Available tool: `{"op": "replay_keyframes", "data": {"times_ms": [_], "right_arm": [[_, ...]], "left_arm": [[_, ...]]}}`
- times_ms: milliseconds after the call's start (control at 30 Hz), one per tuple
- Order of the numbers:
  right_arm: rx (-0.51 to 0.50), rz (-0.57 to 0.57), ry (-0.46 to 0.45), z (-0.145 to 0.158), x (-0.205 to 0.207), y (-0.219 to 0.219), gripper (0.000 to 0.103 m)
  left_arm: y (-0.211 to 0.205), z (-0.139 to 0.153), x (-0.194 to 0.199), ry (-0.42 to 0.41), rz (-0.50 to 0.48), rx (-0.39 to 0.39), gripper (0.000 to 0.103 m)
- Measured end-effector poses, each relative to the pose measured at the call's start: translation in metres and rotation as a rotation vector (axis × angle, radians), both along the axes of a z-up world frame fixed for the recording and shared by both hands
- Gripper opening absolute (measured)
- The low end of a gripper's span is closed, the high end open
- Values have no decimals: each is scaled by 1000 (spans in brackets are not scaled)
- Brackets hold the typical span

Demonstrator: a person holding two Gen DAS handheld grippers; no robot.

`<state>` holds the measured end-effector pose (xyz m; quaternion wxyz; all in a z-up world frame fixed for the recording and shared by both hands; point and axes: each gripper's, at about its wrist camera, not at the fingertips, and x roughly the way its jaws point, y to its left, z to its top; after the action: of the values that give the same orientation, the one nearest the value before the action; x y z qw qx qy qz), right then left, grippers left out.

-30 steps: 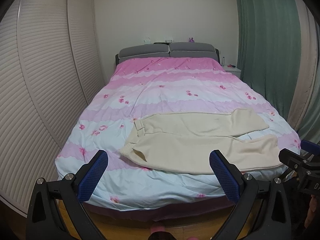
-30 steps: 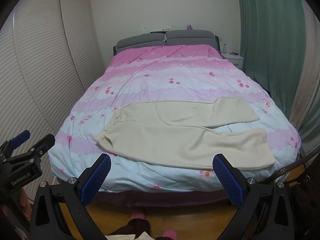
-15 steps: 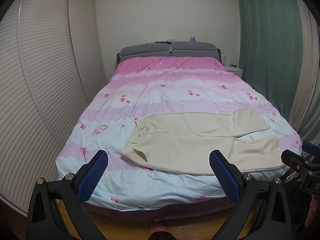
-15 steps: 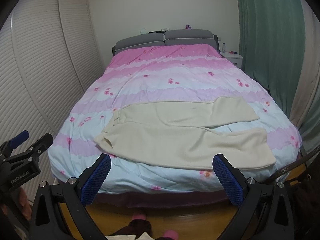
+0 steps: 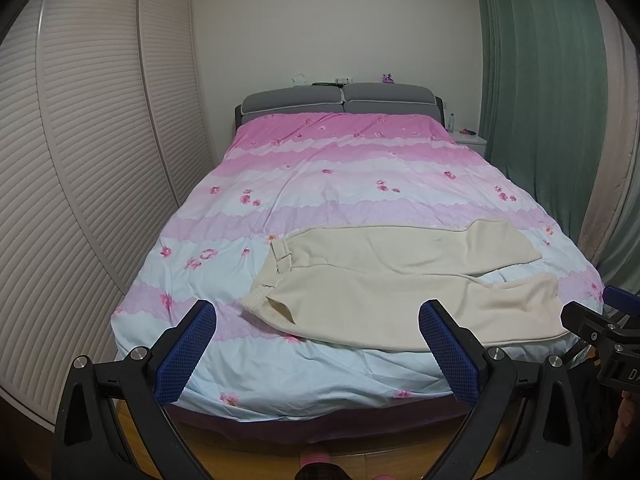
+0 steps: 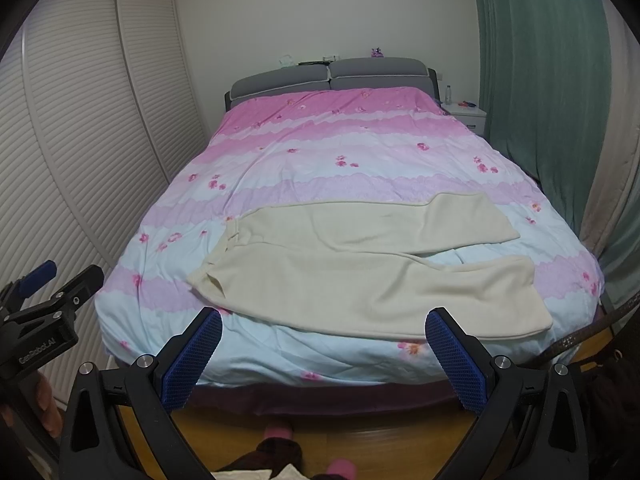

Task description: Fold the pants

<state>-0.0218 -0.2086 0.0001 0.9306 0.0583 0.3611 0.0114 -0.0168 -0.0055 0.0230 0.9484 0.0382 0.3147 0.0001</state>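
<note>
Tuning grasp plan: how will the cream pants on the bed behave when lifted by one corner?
The cream knit pants look soft and lie flat with shallow wrinkles, so they will probably droop. Spread legs would likely trail separately. On the wrinkled pink floral duvet, pushing probably bunches them.

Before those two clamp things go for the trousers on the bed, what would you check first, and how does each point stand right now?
1. Cream fabric pants lying flat on the pink and pale blue floral duvet: ok.
2. Pant legs apart, not crossed: ok, the ends spread towards the right.
3. Waistband in view, at the left end: ok.
4. Left hand-held gripper open, holding nothing: ok.
5. Right hand-held gripper open, holding nothing: ok.
6. Either gripper touching the cloth: not ok, both hang short of the bed's foot edge.
</note>
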Motion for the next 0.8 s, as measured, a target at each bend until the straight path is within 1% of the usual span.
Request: {"op": "replay_keyframes", "data": {"times_ms": [500,800], "right_arm": [[5,3,6,-2,2,-3,103],[8,5,26,-10,9,-4,103]], "left_arm": [[-1,-2,0,5,0,-1,103],[2,-9,11,33,4,1,103]]}}
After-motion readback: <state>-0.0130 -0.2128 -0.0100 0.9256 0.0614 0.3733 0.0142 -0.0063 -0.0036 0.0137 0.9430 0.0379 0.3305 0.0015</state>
